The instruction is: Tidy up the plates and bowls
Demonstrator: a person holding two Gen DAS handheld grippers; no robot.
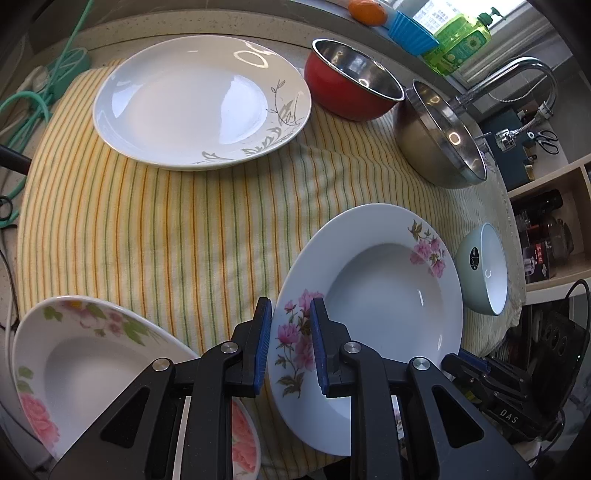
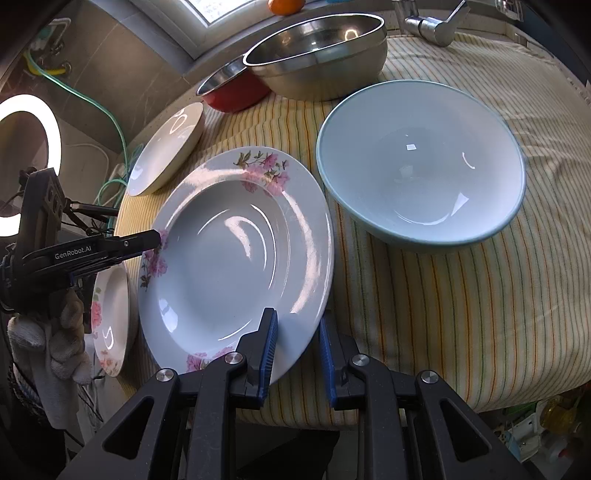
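- The bench (image 1: 207,22) is speckled stone, and most of it lies under a yellow cloth with green and orange stripes (image 1: 184,236), which stretches ahead of both hand-held grippers.
- The purple-flowered deep plate (image 2: 236,254) is the largest dish near them. It is tilted, with both hand-held grippers on its rim at opposite sides.
- The left hand-held gripper (image 1: 291,343) has its jaws narrowed on the plate's flowered rim, blue pads to either side of it. In the right wrist view it comes in from the left, carried by a hand in a white glove (image 2: 55,343).
- The right hand-held gripper (image 2: 297,343) is likewise closed to a narrow gap over the plate's near rim, one pad above the rim and one below.
- The white plate with a grey leaf pattern (image 1: 201,101) lies flat on the cloth, well ahead of the left hand-held gripper and slightly to its left.
- The steel bowl (image 1: 441,136) stands far ahead and to the right of the left hand-held gripper, near the tap (image 1: 524,77).
- The pale blue bowl (image 2: 421,162) sits just ahead and right of the right hand-held gripper, beside the held plate.
- The pink-flowered deep plate (image 1: 85,354) is close to the left of the left hand-held gripper, partly behind its frame.
- The red bowl with a steel lining (image 1: 351,85) is beside the steel bowl, beyond the leaf-patterned plate.
- On the ledge behind stand a green soap bottle (image 1: 461,40), a blue fluted cup (image 1: 410,31) and an orange fruit (image 1: 367,11).
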